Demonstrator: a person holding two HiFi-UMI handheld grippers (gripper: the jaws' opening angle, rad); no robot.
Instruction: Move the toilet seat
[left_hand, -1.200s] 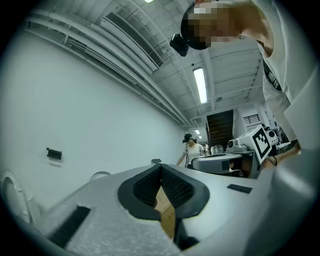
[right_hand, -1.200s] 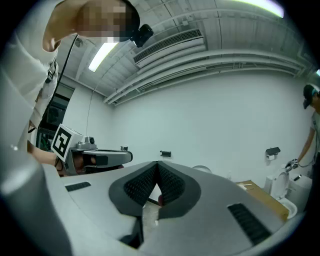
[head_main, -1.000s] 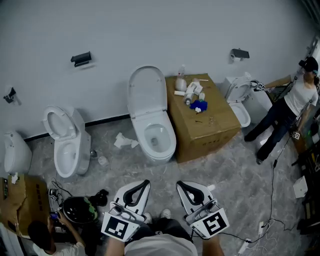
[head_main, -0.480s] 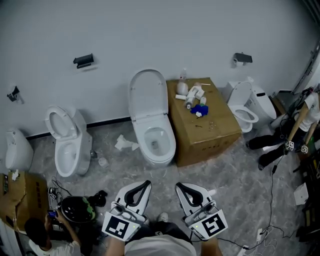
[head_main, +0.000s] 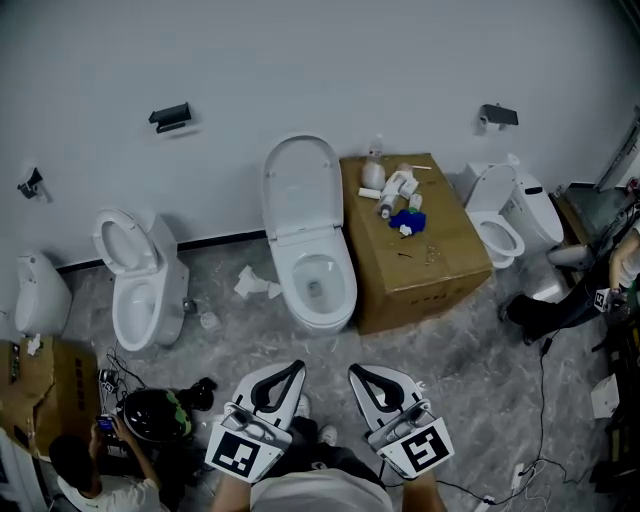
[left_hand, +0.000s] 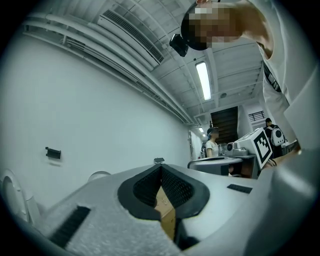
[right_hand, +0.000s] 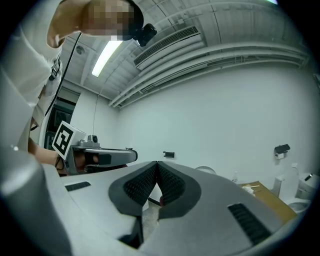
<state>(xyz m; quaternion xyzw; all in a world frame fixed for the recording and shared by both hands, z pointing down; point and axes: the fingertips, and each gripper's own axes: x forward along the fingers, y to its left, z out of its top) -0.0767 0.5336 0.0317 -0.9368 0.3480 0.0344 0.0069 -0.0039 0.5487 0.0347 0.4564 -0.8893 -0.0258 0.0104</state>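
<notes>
Fingers (head_main: 290, 372), closed, hang well short of the toilet seat (head_main: 296, 285).

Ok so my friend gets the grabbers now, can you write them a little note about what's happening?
Left gripper: shut, empty, held low and level.
Right gripper: shut, empty, beside the left one.
Middle toilet: straight ahead across the floor, not within reach. Its lid stands up against the wall. A cardboard box sits to its right.
Done: nothing touched yet.
Left: step closer, probably to this toilet, open a gripper, take the seat and move it.
</notes>
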